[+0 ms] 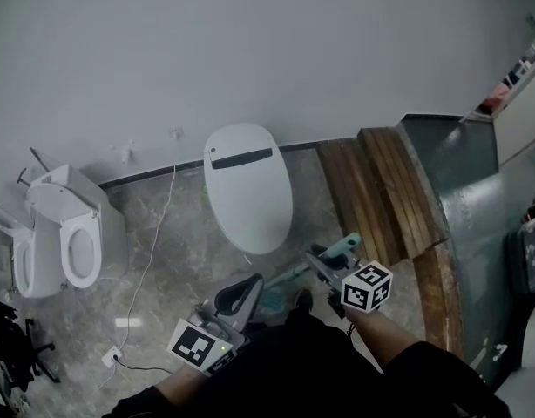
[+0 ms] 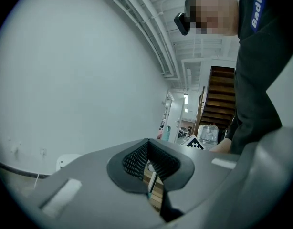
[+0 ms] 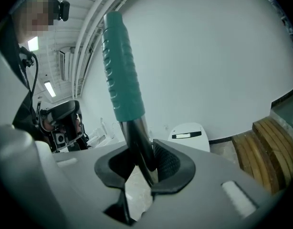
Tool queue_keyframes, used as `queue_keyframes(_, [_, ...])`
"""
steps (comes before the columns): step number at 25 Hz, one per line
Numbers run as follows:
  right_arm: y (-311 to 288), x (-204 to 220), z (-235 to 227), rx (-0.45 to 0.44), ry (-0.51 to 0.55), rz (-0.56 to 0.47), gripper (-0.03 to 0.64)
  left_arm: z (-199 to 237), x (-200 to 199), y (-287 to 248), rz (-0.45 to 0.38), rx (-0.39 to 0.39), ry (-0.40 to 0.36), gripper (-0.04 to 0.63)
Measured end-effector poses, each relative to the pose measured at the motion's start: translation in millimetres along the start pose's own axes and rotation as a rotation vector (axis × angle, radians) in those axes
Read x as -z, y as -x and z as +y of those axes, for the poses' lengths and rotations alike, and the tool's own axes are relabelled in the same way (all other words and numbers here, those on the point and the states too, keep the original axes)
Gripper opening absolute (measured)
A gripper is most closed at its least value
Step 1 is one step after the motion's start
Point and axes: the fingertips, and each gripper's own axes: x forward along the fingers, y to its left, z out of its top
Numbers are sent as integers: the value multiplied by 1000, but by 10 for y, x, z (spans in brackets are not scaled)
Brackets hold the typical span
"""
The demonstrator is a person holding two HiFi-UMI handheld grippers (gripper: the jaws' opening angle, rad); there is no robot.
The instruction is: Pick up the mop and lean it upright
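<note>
Step in hand: I judge the pickup done and the raising under way. The mop (image 1: 344,247) is up off the floor (image 1: 185,264) at its handle end and leans on nothing yet.
Right gripper: my right gripper (image 3: 146,165) has its fingers (image 3: 169,163) closed partway, clamped on the bare metal shaft (image 3: 139,142) just under the teal grip (image 3: 120,70). The grip stands up past them at a tilt.
Left gripper: my left gripper (image 2: 149,147) has its fingers (image 2: 134,160) drawn together with the tips meeting, and they clamp nothing. Only a slit is left behind the tips.
Where the mop is: in the head view the grip sits at my right gripper. The shaft slants down and to the left toward my left gripper, in front of the white toilet (image 1: 248,190).
Next move: I think I need to swing the grip end higher until the shaft stands near upright. Then I carry it to the wall (image 1: 250,50) and rest the upper shaft there with the head on the floor. My free left fingers could open and steady the lower shaft.
Hard to make out: the mop head. A teal patch shows near my left gripper in the head view, but I cannot tell whether that is the head or whether it touches the floor.
Cut off: my own body and arms cover the lower shaft. Through the left slit I see only the wooden planks (image 1: 381,190) and a thin pale line I cannot name.
</note>
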Motion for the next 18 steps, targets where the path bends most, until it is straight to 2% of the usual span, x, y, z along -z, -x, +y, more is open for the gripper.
queue_keyframes(4, [125, -105, -9, -51, 10, -16, 95, -124, -4, -207, 3, -12, -13, 20])
queue_keyframes(7, [230, -186, -65, -80, 13, -31, 95, -227, -94, -411, -31, -9, -25, 20])
queue_keyframes(10, [362, -268, -164, -103, 13, -48, 94, -318, -48, -606, 7, -23, -43, 20])
queue_keyframes(18, [738, -391, -510, -152, 34, -71, 94, -620, -8, -1169, 48, -41, -79, 20])
